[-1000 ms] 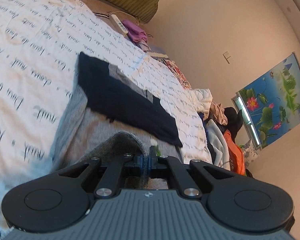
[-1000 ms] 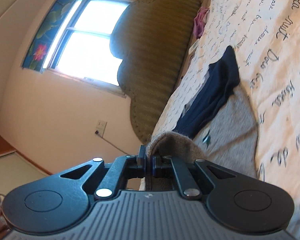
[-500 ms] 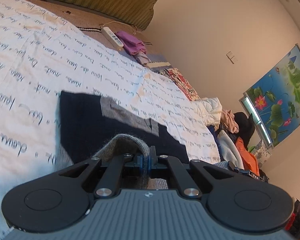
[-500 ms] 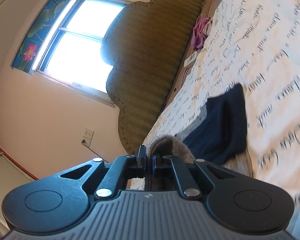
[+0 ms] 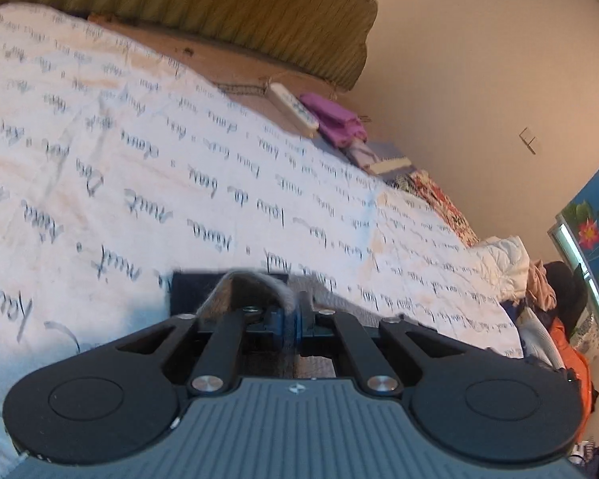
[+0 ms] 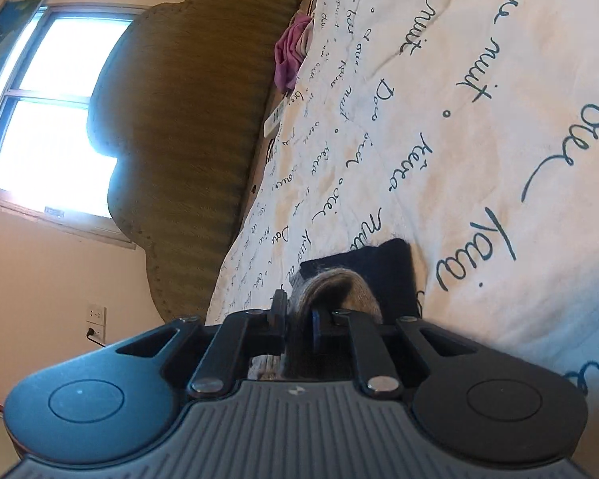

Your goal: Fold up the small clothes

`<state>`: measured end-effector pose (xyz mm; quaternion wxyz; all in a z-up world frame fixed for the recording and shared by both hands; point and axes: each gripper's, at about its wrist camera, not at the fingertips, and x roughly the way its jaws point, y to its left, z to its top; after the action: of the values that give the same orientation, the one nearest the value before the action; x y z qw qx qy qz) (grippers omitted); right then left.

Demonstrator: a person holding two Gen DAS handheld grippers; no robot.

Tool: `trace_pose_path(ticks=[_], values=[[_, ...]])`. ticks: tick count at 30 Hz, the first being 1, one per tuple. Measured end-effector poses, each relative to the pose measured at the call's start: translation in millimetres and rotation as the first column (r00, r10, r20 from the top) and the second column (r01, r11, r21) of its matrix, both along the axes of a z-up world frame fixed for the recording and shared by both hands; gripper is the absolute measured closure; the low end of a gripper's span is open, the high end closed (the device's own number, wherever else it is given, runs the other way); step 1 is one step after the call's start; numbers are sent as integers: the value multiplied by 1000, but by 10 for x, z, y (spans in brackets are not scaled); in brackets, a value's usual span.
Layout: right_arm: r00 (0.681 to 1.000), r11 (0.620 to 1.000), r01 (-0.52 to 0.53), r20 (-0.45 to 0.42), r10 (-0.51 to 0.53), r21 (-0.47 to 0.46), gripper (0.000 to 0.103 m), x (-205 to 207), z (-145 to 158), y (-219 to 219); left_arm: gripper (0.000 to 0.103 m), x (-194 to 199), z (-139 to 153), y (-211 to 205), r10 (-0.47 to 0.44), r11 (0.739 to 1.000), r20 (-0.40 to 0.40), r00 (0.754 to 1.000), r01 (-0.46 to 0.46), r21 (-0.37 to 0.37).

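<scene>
A small grey knit garment point(image 5: 255, 285) with a dark navy part point(image 5: 191, 289) lies on the white bedspread point(image 5: 139, 183) printed with script. My left gripper point(image 5: 297, 315) is shut on a grey edge of it, which bunches up over the jaws. My right gripper point(image 6: 299, 319) is shut on another grey edge point(image 6: 339, 283), with the navy part point(image 6: 387, 271) just beyond it. Most of the garment is hidden under both grippers.
An olive padded headboard point(image 6: 187, 135) stands at the far end of the bed. A white remote point(image 5: 293, 109) and purple cloth point(image 5: 333, 119) lie near it. A heap of clothes point(image 5: 547, 291) sits at the bed's right side. A bright window point(image 6: 48, 119) is on the wall.
Both grippers have carried the grey edge forward over the garment toward the headboard. Far less of the garment shows ahead now; the navy part sits right at the fingertips.
</scene>
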<state>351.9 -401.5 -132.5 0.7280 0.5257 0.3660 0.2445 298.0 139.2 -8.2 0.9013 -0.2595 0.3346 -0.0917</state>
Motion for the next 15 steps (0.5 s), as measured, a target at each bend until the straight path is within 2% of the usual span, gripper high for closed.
trace_pose_path(ticks=[1, 3, 4, 6, 8, 10, 13, 15], values=[[1000, 1000, 6, -3, -6, 16, 44, 20, 20, -32, 81, 2, 37, 21, 8, 1000, 14, 1000, -8, 10], [999, 999, 34, 31, -35, 38, 16, 8, 107, -106, 39, -32, 93, 92, 7, 1000, 42, 999, -7, -6], [998, 999, 30, 55, -32, 36, 15, -6, 169, -131, 34, -95, 128, 117, 21, 1000, 78, 997, -21, 2], [995, 1000, 0, 96, -2, 19, 15, -41, 284, -177, 31, -190, 180, 130, 25, 997, 134, 991, -34, 68], [991, 994, 15, 135, -1, -104, 15, -79, 421, -195, 30, -185, 175, 131, 25, 991, 125, 992, -41, 124], [990, 957, 18, 138, 23, -289, 15, -47, 526, -124, 31, -84, 94, 143, 45, 986, 69, 997, -55, 155], [991, 894, -23, 107, 80, -447, 15, 57, 518, 43, 33, 84, -47, 174, 50, 988, -7, 999, -48, 149], [989, 839, -39, 98, 109, -543, 15, 128, 504, 202, 34, 188, -94, 143, 44, 984, -31, 999, -38, 171]])
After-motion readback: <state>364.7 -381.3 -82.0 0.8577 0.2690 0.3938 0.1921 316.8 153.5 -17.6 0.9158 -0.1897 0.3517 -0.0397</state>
